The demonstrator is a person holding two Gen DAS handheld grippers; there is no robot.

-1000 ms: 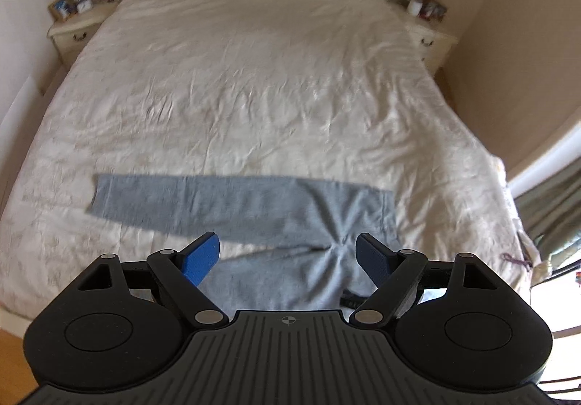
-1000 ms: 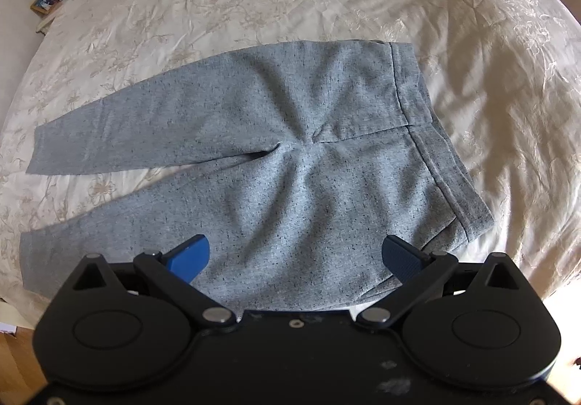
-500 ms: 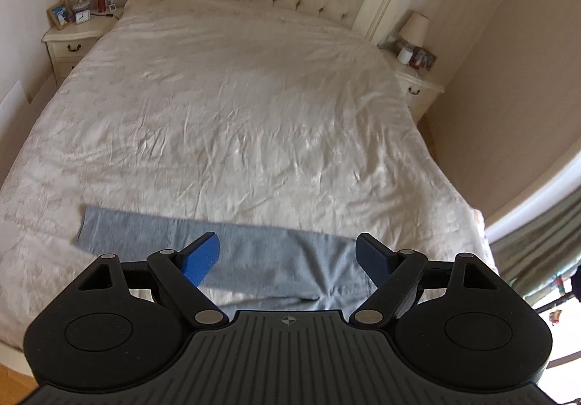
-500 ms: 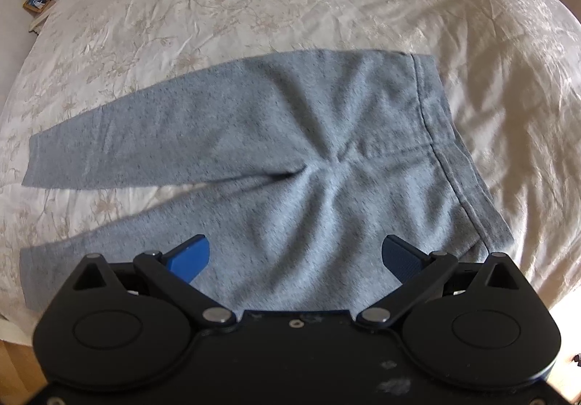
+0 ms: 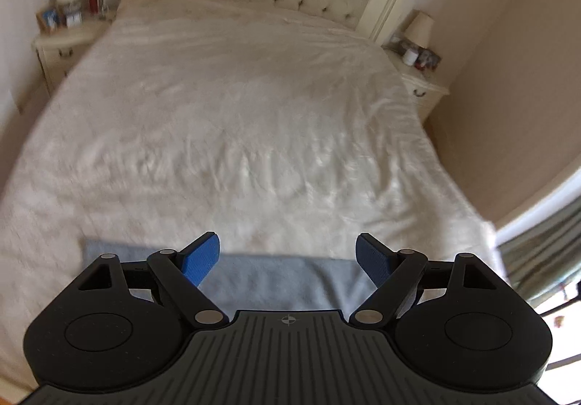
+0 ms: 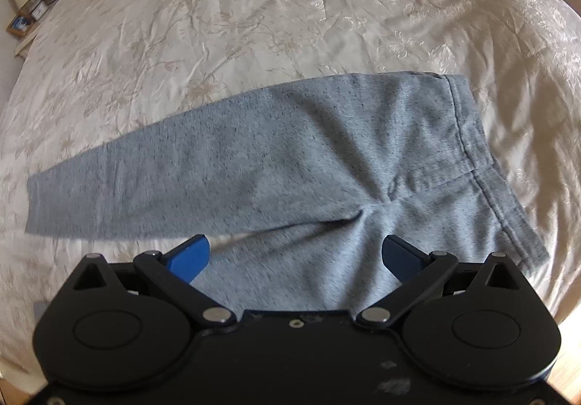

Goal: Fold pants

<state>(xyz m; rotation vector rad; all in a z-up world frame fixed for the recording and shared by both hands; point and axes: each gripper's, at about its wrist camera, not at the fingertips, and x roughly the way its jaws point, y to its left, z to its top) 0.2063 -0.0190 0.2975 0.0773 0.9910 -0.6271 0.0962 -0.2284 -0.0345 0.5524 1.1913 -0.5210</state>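
Both grippers wide open, nothing held: left gripper (image 5: 288, 252) and right gripper (image 6: 295, 252) both hang clear above the bed (image 6: 254, 5). Grey pants (image 6: 290, 158) lie flat, unfolded, just ahead of and under the right gripper, waistband to its right, legs running left.

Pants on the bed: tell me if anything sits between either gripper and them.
Nothing visible does. The grey pants lie flat on the cream bedspread with bare cover around them. The right gripper and left gripper both hang open above the fabric, holding nothing.
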